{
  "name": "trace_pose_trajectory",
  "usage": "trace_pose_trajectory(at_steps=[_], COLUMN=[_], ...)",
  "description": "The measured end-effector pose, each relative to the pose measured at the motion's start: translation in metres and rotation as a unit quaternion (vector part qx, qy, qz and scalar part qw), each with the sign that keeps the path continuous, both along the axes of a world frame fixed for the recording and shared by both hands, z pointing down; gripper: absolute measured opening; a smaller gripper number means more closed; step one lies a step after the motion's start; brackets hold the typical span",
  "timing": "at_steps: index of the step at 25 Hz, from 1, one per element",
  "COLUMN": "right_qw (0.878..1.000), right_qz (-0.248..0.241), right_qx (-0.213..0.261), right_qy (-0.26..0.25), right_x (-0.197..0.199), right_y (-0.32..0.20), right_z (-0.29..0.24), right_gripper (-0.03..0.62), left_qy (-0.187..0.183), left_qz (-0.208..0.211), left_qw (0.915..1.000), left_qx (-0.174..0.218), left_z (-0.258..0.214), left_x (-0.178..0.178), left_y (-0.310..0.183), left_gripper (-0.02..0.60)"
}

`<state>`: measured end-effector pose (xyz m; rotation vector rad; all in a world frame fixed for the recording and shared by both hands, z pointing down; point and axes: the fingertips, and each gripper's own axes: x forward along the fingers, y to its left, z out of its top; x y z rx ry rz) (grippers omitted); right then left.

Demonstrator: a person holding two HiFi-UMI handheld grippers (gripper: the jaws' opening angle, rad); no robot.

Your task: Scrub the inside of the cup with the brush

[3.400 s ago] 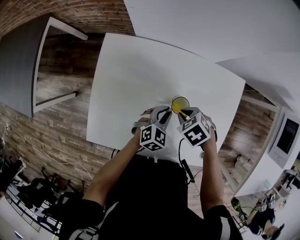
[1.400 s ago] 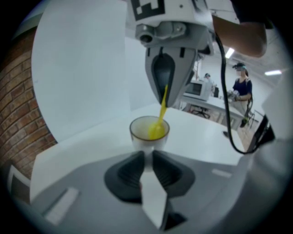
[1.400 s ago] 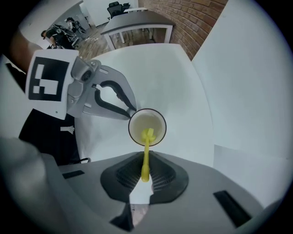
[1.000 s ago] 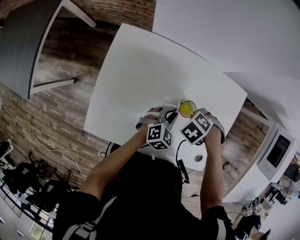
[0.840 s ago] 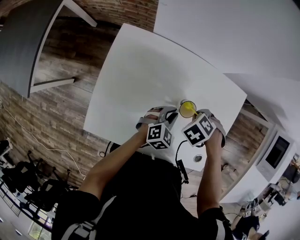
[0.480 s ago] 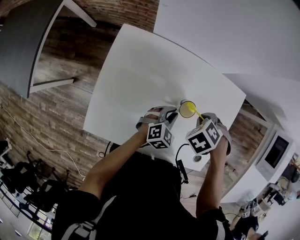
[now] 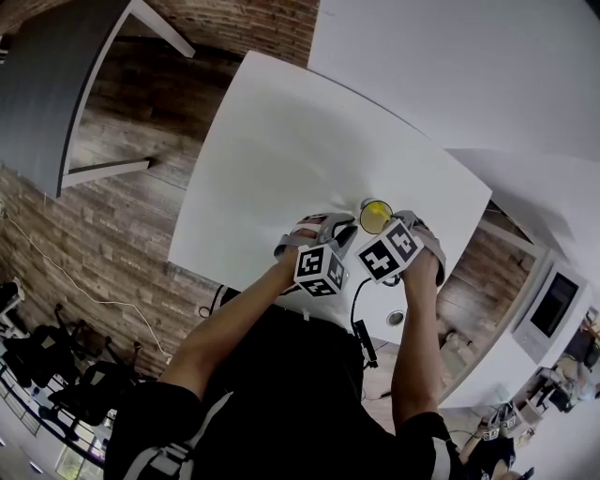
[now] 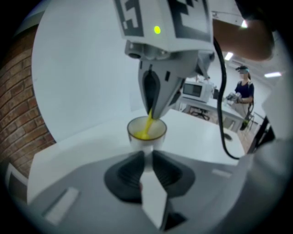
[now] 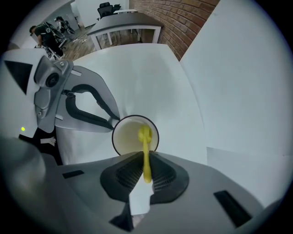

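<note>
Our right gripper (image 9: 144,161) pinches the slim yellow brush (image 9: 146,148), tip inside the round cup (image 9: 122,137) our left gripper (image 8: 147,155) clamps

A white table (image 7: 281,150) fills the middle of the head view, with a small round hole (image 7: 396,318) near its close edge. A red brick wall (image 7: 272,19) runs beyond it. Wood-plank floor (image 7: 122,216) lies to the left, crossed by a thin pale cable (image 7: 103,305). A grey-topped desk (image 7: 47,84) stands well apart at the upper left. In the left gripper view a microwave (image 8: 194,90) sits far off, near a standing person (image 8: 245,89).
</note>
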<state>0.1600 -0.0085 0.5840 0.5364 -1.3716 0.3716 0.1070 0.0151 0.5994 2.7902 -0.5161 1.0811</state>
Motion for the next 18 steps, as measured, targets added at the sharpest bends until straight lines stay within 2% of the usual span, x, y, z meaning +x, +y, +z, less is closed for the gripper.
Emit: trace_pose_trajectory(at_steps=[4, 10, 18], right_qw=[0.999, 0.988, 0.984], right_qz=[0.021, 0.077, 0.076], right_qx=[0.012, 0.052, 0.086], right_qy=[-0.041, -0.126, -0.136], right_x=[-0.007, -0.024, -0.029], right_y=[-0.001, 0.002, 0.001], right_z=[-0.001, -0.039, -0.074], right_gripper=[0.031, 0.031, 0.031], left_qy=[-0.001, -0.01, -0.014], left_qz=[-0.005, -0.002, -0.002], left_qw=[1.0, 1.0, 0.9999], left_qx=[-0.001, 0.0, 0.003], left_z=[0.001, 0.003, 0.003], left_x=[-0.001, -0.003, -0.002], left_y=[-0.002, -0.001, -0.001], left_gripper=[0.06, 0.06, 0.06])
